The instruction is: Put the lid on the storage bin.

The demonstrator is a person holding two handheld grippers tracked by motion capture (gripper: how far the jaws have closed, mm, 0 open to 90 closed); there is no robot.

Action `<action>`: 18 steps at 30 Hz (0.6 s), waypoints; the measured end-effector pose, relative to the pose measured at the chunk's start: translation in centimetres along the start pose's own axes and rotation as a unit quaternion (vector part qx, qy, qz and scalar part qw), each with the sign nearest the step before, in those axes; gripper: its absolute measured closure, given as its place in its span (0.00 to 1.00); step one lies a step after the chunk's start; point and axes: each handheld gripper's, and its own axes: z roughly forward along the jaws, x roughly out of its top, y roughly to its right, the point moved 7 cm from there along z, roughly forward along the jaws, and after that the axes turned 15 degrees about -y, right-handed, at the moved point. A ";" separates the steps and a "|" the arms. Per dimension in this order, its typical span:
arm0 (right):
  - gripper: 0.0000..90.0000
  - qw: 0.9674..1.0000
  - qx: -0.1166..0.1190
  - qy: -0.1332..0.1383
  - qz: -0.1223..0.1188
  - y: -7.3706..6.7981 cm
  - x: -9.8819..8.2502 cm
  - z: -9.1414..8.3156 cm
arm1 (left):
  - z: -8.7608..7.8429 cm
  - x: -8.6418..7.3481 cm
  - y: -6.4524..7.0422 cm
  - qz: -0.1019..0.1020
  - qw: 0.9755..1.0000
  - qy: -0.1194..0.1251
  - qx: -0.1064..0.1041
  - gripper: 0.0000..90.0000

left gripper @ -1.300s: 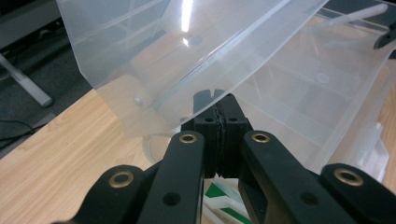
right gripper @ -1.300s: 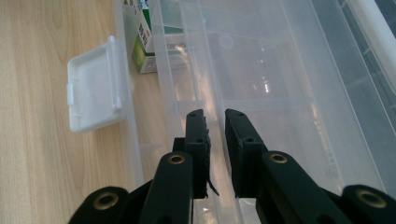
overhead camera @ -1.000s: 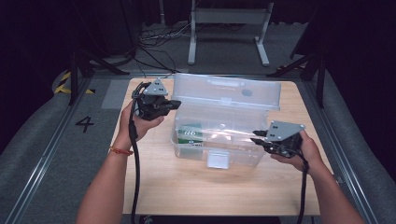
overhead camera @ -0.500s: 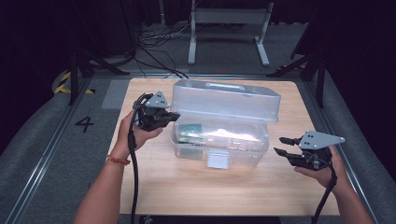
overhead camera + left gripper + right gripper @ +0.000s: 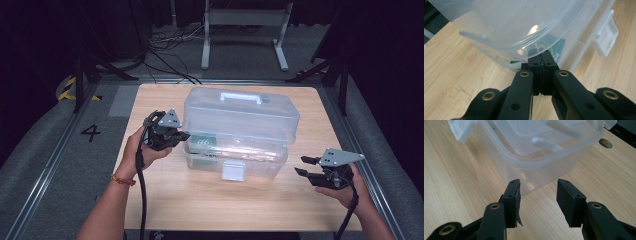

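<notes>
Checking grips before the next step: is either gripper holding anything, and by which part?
Nothing is held. The left gripper is shut on nothing, its tips by the clear plastic box. The right gripper stands open over the table, short of the box.

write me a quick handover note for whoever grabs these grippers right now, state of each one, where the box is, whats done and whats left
Left gripper: shut, nothing between its jaws, tips at the left end of the clear plastic box, just under the lid's edge; contact unclear.
Right gripper: its jaws have just been opening, nothing between them, off the box's right end over the table.
Box: mid-table, lid down, handle on top, a green packet visible inside.
Done: lid lowered onto the box.
Left: the front latch probably still needs pressing shut; I can't tell if it has caught.
</notes>
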 end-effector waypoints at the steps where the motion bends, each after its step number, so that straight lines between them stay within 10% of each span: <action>1: 0.61 1.000 0.006 0.001 0.001 -0.1 0.0 0.1 | 0.0 -0.1 0.1 -0.001 1.000 0.001 -0.001 0.99; 9: 0.60 1.000 0.001 -0.005 0.000 -0.2 0.0 0.4 | 0.6 -1.4 0.7 -0.016 0.999 0.016 -0.024 0.99; 18: 0.60 1.000 -0.006 -0.017 -0.002 -0.2 -0.7 0.1 | 2.4 -4.5 1.6 -0.010 0.999 -0.037 -0.015 0.87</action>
